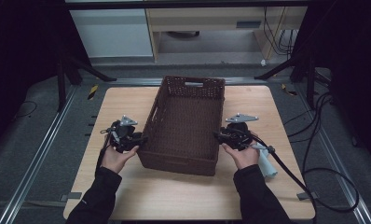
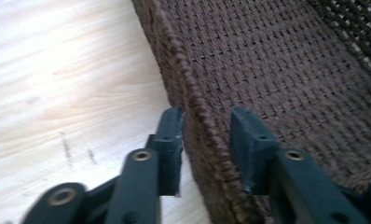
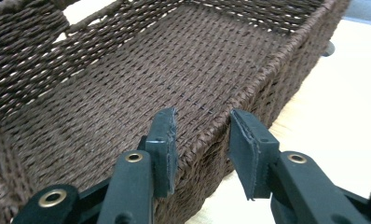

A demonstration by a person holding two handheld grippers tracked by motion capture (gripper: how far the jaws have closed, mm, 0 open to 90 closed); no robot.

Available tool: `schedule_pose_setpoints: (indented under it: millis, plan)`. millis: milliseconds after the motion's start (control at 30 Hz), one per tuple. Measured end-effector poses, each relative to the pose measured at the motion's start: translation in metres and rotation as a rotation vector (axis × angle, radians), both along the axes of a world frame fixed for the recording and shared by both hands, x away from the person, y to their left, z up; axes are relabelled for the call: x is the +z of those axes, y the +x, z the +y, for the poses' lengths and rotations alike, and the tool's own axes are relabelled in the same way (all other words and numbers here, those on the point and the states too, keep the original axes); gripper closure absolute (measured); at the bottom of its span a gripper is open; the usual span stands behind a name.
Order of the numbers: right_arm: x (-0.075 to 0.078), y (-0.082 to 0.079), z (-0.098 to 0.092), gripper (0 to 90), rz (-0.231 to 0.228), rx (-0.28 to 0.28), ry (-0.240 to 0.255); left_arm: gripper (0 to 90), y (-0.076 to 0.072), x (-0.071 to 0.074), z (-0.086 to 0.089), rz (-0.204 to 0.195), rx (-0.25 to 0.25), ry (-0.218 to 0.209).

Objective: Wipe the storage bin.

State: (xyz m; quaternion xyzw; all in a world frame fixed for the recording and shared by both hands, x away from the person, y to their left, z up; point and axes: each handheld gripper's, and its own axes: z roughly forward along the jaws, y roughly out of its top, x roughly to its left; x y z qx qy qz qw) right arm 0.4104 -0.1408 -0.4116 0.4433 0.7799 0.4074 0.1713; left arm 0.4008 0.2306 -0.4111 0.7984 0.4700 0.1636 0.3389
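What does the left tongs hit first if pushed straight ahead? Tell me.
The left tongs already straddle the basket's side rim; pushed on, that rim would likely seat deeper between the jaws first.

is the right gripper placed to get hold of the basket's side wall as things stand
Probably yes. The right gripper already straddles the rim of the wicker basket, one jaw inside and one outside, with nothing between. The pads don't look pressed on yet.
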Motion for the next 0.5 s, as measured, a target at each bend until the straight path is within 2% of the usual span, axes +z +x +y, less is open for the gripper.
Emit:
schedule_pose_setpoints:
  millis: [67, 200, 433, 500]
  plan:
    - [0.003, 0.001, -0.002, 60.9, 0.000, 0.013, 0.010, 71.2, 0.000, 0.000, -0.001, -0.005, 0.008, 0.009]
    - [0.012, 0.007, -0.010, 59.6, -0.040, -0.020, 0.042, 75.1, 0.004, -0.002, 0.000, -0.016, 0.034, 0.008]
    - [0.007, 0.027, -0.002, 60.5, -0.031, -0.038, 0.015, 77.1, 0.011, -0.004, 0.006, -0.028, 0.044, -0.012]
    - [0.004, 0.030, -0.001, 61.0, -0.026, -0.044, -0.007, 75.6, 0.010, -0.004, 0.006, -0.032, 0.034, -0.002]
